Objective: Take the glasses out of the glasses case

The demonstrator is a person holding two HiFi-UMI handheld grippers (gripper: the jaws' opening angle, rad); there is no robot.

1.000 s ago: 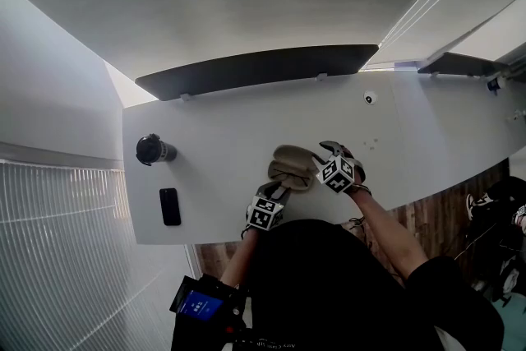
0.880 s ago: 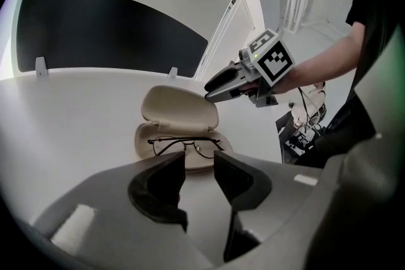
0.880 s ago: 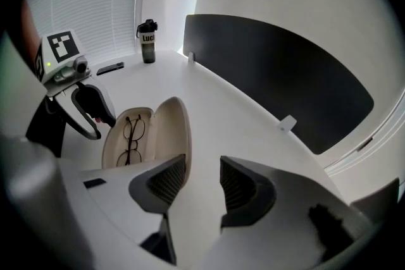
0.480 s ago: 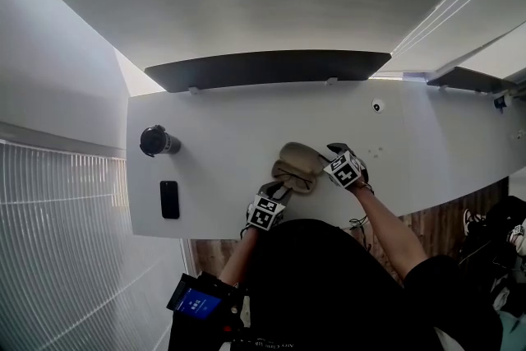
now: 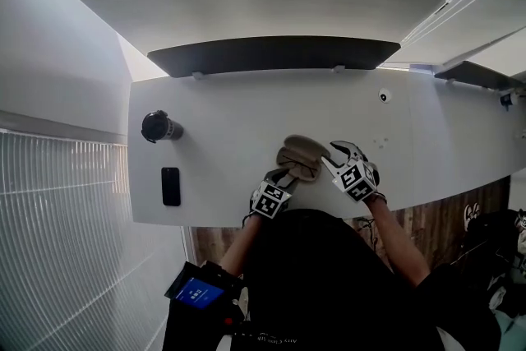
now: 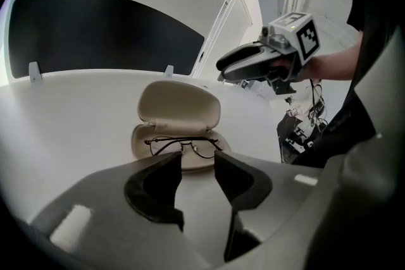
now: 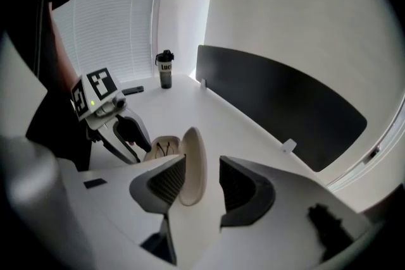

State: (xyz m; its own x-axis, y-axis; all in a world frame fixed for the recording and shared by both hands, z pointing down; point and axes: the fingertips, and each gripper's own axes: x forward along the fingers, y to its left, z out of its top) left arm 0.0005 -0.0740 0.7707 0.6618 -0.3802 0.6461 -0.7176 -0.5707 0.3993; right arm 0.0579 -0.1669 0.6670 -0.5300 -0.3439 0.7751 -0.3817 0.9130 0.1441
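Right tongs point(image 5: 336, 152) pulled back from case point(image 5: 301, 157)

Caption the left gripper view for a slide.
Left gripper, its empty jaws just opening wider, faces the open glasses case holding the glasses; right gripper open, raised at right.

White table point(image 5: 222, 119), blk bottle point(image 5: 159, 127) at left end, blk phone point(image 5: 170, 186) near it, dark panel point(image 5: 271, 55) at back

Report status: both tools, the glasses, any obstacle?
Left tool empty, jaws just opened wider. Right tool open, clear of case. Glasses inside open case. No obstacle.
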